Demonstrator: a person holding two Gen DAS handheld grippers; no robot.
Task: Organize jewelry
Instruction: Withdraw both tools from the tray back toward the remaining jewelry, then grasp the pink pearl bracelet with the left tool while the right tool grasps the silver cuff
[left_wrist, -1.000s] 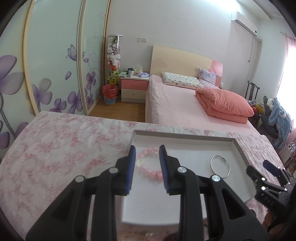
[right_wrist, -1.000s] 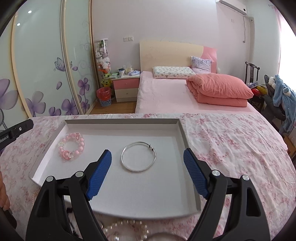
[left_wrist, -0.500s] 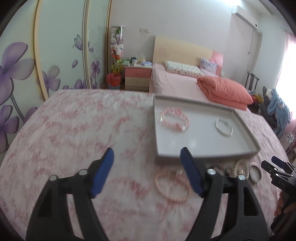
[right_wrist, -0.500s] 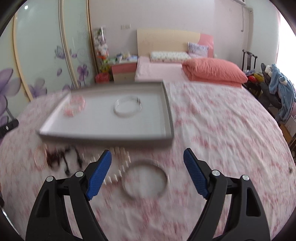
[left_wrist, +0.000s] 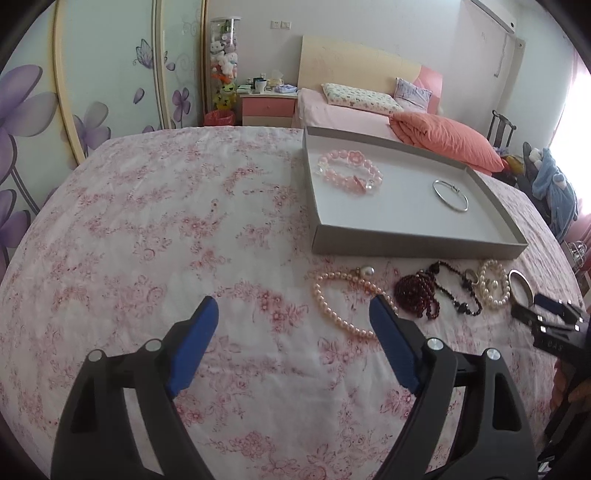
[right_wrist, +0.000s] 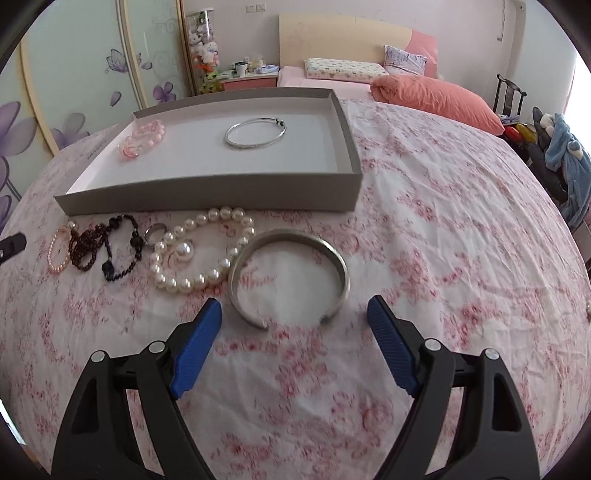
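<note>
Jaws gape empty on both: the left gripper (left_wrist: 293, 319), just opened wider, and the right gripper (right_wrist: 293, 321). Just beyond the right one lies the silver cuff (right_wrist: 289, 275), the grey tray (right_wrist: 207, 194) behind. Closing on its open ends, I reckon, could skid it into the white pearls (right_wrist: 201, 254) alongside.

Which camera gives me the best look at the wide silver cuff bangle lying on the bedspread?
The right wrist view. The silver cuff bangle lies whole just ahead of the open right tool, its gap facing the camera. The left wrist view catches only part of it at the far right, behind the right tool's tips.
</note>
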